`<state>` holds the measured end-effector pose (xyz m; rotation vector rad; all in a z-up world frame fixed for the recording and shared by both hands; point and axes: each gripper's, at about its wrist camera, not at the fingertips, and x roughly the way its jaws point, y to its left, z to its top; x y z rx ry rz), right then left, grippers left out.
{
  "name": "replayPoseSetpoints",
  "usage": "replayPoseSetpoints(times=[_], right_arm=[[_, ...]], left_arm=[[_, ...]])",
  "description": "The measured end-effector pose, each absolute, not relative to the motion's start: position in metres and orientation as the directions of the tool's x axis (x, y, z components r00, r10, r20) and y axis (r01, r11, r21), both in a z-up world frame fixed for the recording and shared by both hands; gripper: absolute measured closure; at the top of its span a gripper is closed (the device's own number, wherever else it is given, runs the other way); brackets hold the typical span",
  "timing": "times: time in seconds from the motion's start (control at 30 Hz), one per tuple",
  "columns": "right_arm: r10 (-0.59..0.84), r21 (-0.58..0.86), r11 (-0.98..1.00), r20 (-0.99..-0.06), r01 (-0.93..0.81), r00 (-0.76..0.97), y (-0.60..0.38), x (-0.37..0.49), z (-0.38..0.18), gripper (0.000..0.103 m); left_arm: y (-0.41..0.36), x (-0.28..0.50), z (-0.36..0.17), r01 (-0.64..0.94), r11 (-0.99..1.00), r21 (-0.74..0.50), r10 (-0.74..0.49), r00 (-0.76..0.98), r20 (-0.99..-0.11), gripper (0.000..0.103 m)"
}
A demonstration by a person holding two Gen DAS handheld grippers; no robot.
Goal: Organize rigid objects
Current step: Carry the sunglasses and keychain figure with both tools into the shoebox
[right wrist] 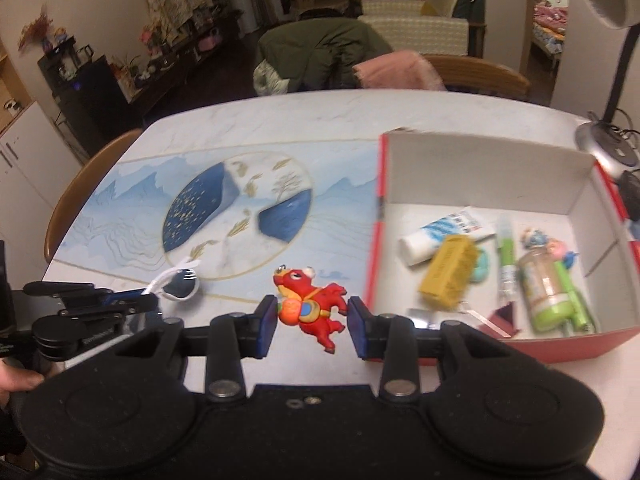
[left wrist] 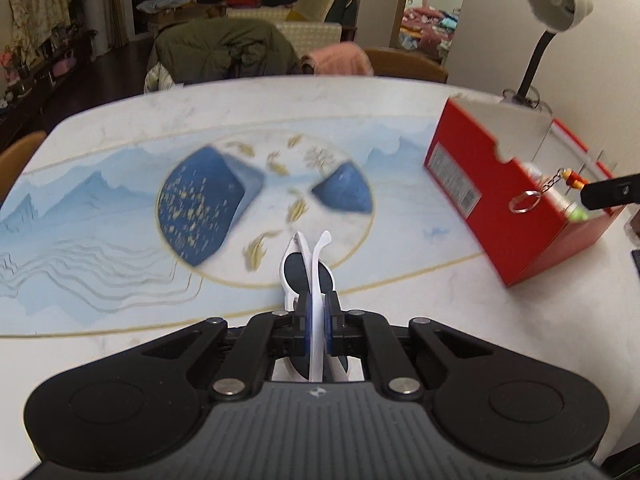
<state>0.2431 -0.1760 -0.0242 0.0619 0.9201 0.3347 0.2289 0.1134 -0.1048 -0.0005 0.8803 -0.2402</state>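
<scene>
My left gripper [left wrist: 316, 314] is shut on a pair of white sunglasses [left wrist: 298, 268] with dark lenses, held on edge above the table mat. In the right wrist view it shows at the left [right wrist: 154, 296], with the sunglasses [right wrist: 180, 282] sticking out. My right gripper [right wrist: 312, 320] is shut on a red toy animal keychain [right wrist: 310, 304], just left of the red shoebox [right wrist: 376, 216]. In the left wrist view the right gripper [left wrist: 608, 194] reaches in over the shoebox [left wrist: 500, 216], and the keychain's ring [left wrist: 527, 201] dangles from it.
The shoebox holds a white tube [right wrist: 436, 232], a yellow brush [right wrist: 450, 270], a green pen [right wrist: 506, 256], a bottle [right wrist: 548, 288] and small figures. A desk lamp [right wrist: 604, 148] stands behind the box. Chairs [right wrist: 476, 70] line the far side, and a hand [right wrist: 16, 380] shows at the left edge.
</scene>
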Motion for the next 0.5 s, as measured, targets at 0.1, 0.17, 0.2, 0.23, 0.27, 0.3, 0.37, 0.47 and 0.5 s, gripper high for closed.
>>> replayPoseSetpoints(times=[0.1,0.17,0.2,0.23,0.27,0.3,0.37,0.47,0.5], right_arm=[[0.292,0.187,0.954,-0.758,-0.234,0.583,-0.197,0.242,-0.016,0.067],[0.281,0.182,0.958,-0.749,-0.221,0.601,-0.21,0.242,-0.011,0.067],[0.273,0.177,0.961,-0.745,-0.214,0.609,-0.217,0.243,-0.009,0.067],[0.266,0.174,0.963,-0.742,-0.207,0.616,-0.224,0.244,-0.008,0.067],[0.259,0.171,0.965,-0.739,-0.199,0.622,-0.231,0.245,-0.007,0.067],[0.25,0.166,0.967,-0.737,-0.191,0.628,-0.237,0.246,-0.006,0.067],[0.233,0.157,0.972,-0.732,-0.174,0.64,-0.251,0.249,-0.006,0.067],[0.209,0.151,0.978,-0.73,-0.145,0.65,-0.271,0.254,-0.009,0.067],[0.201,0.148,0.98,-0.73,-0.135,0.654,-0.277,0.255,-0.01,0.067]], left_arm=[[0.099,0.23,-0.087,0.23,0.968,-0.101,-0.227,0.63,-0.743,0.097],[0.086,0.232,-0.077,0.257,0.962,-0.09,-0.24,0.643,-0.727,0.097],[0.078,0.234,-0.073,0.272,0.959,-0.079,-0.243,0.649,-0.721,0.097],[0.07,0.236,-0.069,0.284,0.956,-0.073,-0.248,0.652,-0.717,0.097],[0.063,0.238,-0.065,0.297,0.952,-0.074,-0.259,0.652,-0.713,0.097],[0.055,0.24,-0.061,0.31,0.948,-0.074,-0.269,0.653,-0.708,0.097],[0.037,0.246,-0.053,0.335,0.939,-0.072,-0.287,0.655,-0.699,0.097],[0.009,0.255,-0.043,0.377,0.924,-0.062,-0.313,0.654,-0.689,0.097],[-0.001,0.258,-0.041,0.39,0.919,-0.06,-0.321,0.652,-0.687,0.097]])
